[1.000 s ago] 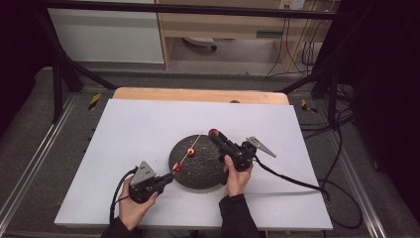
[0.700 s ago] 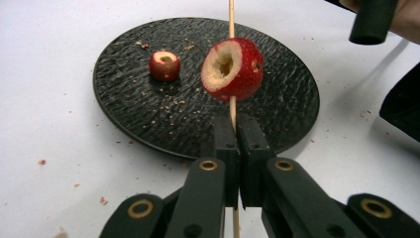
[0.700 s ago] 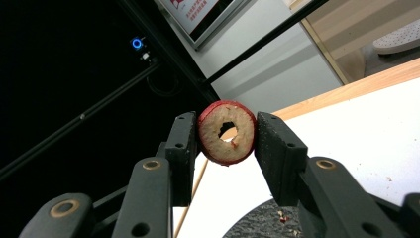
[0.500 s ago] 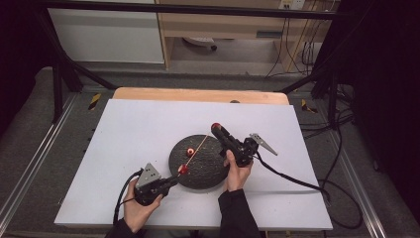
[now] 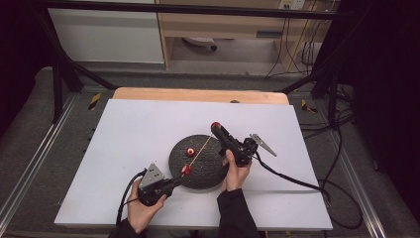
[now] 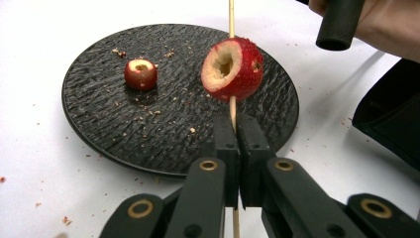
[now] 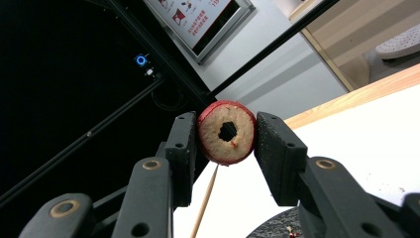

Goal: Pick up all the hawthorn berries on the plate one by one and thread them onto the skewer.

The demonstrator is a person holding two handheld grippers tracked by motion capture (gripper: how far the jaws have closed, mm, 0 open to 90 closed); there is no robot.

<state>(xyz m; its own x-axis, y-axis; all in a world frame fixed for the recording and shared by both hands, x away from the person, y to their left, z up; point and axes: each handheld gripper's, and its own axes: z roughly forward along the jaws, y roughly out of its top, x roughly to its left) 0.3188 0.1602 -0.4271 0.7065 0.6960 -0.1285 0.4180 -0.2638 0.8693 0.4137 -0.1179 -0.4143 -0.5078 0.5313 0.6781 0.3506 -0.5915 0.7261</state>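
Skewer runs approx 7-to-1 o'clock over the plate — left gripper fingers pinched on its near end, one fruit already threaded just beyond. Right gripper fingers clamp a second cored fruit at the skewer's far tip, hole lined up w/ it; third fruit waits on the plate.

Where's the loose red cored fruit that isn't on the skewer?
High view: the small red cored fruit lies on the round black plate, left of the thin wooden skewer.

A framed poster hangs on the wall at about 12 o'clock in the right gripper view. It carries red-and-white pictures, small print too fine to read, and digits at its upper edge that look like "15".
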